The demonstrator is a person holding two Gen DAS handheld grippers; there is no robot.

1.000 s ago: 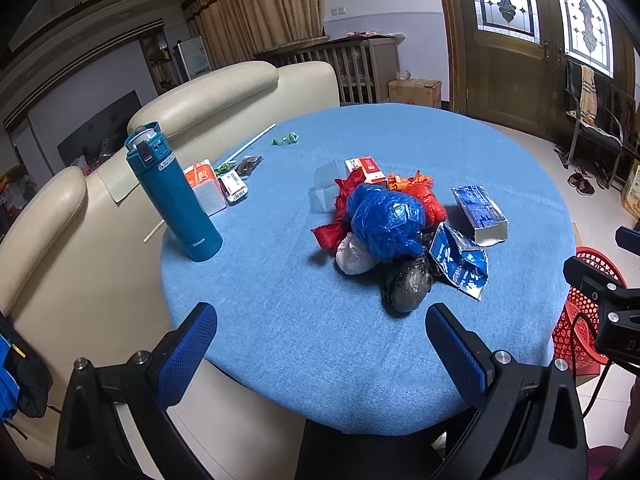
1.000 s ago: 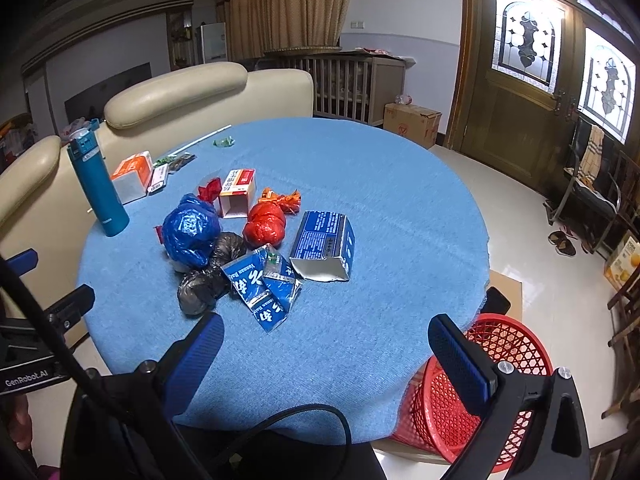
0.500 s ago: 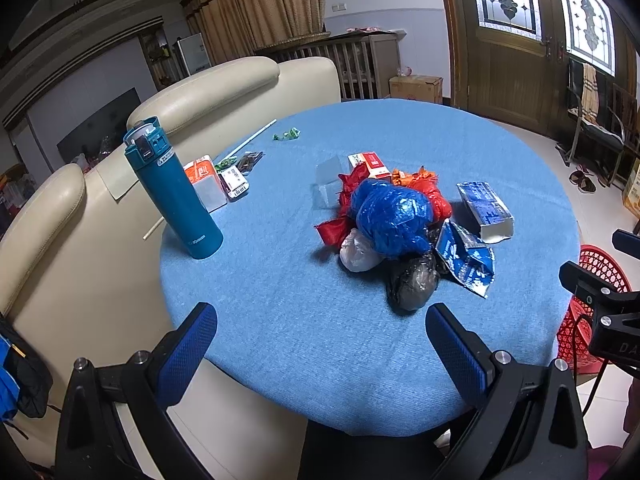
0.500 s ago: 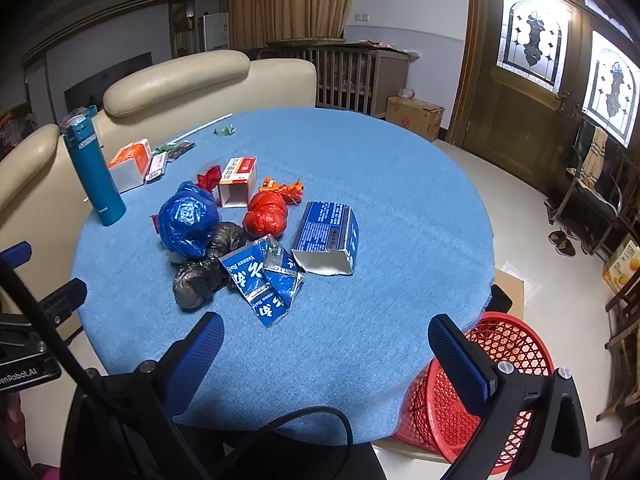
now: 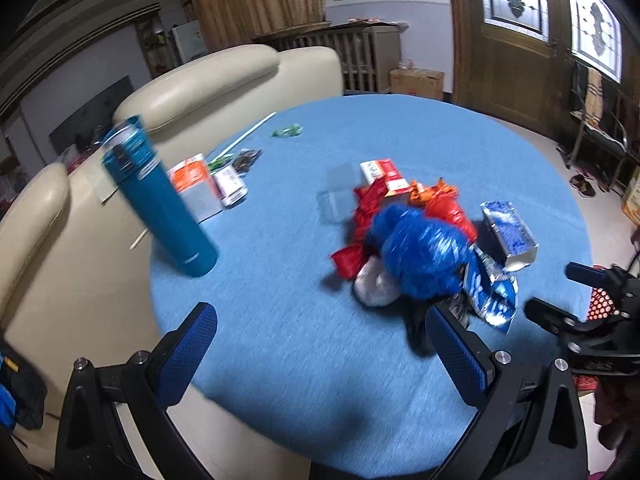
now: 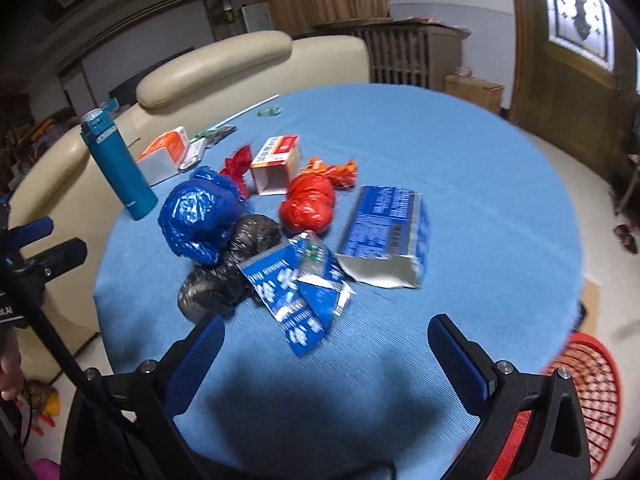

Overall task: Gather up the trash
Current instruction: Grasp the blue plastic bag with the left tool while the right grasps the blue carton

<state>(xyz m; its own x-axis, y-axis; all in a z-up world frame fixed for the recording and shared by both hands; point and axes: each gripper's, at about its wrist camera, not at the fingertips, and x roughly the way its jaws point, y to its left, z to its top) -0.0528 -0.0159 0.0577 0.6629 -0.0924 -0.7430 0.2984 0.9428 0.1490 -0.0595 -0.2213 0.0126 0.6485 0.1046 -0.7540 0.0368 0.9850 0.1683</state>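
While both sets of tongs hang over the near edge of a round table [image 6: 460, 168] under a blue cloth, the right gripper [image 6: 326, 354] has just eased its wide jaws slightly inward with nothing between them, and the left gripper [image 5: 322, 346] gapes empty. Ahead of the right fingertips lies a torn blue wrapper [image 6: 298, 294], with a black bag [image 6: 224, 276], blue bag [image 6: 198, 220], red bag [image 6: 310, 206] and foil carton [image 6: 384, 236] beyond. A red basket [image 6: 576, 392] sits low to its right.

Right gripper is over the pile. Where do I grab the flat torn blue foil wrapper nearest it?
Take the torn blue foil wrapper by its near corner, which points at the right gripper, coming in low from the near table edge. It lies flat, so one pad probably must slide under that edge.
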